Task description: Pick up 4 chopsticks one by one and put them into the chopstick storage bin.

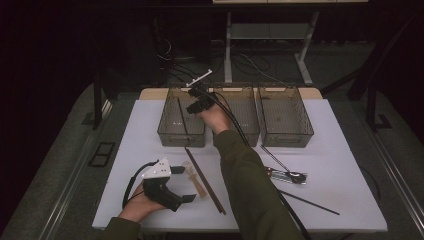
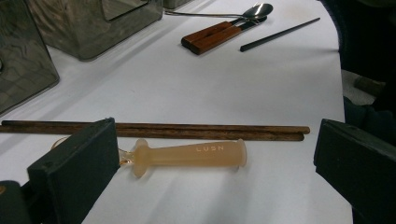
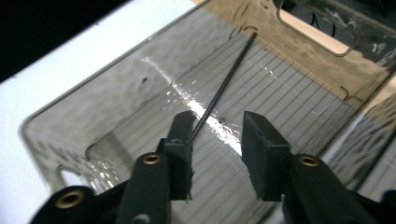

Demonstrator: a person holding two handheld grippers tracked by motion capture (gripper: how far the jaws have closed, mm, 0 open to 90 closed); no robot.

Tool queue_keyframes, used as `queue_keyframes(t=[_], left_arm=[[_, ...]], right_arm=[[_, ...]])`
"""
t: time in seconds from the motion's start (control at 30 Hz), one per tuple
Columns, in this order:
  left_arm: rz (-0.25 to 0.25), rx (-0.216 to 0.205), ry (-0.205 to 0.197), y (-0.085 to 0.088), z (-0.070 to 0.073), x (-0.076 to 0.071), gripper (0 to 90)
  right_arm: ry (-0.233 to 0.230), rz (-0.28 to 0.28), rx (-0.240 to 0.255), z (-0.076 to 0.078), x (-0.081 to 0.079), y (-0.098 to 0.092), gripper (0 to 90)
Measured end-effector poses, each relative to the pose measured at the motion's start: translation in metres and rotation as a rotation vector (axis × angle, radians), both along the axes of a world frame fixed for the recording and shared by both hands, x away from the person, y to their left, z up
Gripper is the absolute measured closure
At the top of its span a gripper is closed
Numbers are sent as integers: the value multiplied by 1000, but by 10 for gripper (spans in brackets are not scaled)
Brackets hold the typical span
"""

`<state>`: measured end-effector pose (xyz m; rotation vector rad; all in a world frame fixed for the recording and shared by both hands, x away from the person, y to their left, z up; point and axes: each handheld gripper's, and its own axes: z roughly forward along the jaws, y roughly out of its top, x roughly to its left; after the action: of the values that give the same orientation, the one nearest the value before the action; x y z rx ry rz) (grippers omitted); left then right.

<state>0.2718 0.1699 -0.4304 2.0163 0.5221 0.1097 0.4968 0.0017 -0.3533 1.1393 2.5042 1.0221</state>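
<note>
What we see set aside on the table

Two smoky bins – the middle bin [image 1: 248, 138] and the right bin [image 1: 288, 136] – stand side by side at the far edge of the white table [image 1: 345, 160]; near right lie a wooden-handled spoon [image 1: 289, 175] and, nearer still, a loose black chopstick [image 1: 310, 202] – apart, both flat.

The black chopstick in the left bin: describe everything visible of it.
The black chopstick is thin, straight, dark and smooth-looking. It lies inside the left bin, a smoky see-through box, running lengthwise along the ribbed floor with its far end toward the far wall. In the right gripper view its near end passes beside one jaw of the right gripper, whose jaws stand apart and do not clamp it.
</note>
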Motion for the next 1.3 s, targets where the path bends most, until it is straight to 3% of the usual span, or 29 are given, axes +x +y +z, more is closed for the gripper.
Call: queue_keyframes(t=[0.13,0.27,0.4,0.67,0.87,1.3], left_arm=[[4,1,1,1,0,0,0],[6,6,0,0,0,0,0],[3,8,2,-1,-1,0,0],[8,-6,10,-1,-1,-1,0],[12,-4,12,0,-1,0,0],[10,11,8,1,-2,1,0]], right_arm=[[-4,26,37,8,-9,-15,535],[-27,68,36,15,-22,-31,480],[-36,90,75,19,-33,-48,439],[-85,118,96,28,-54,-76,391],[-101,130,95,26,-70,-94,328],[-104,133,91,15,-101,-144,288]])
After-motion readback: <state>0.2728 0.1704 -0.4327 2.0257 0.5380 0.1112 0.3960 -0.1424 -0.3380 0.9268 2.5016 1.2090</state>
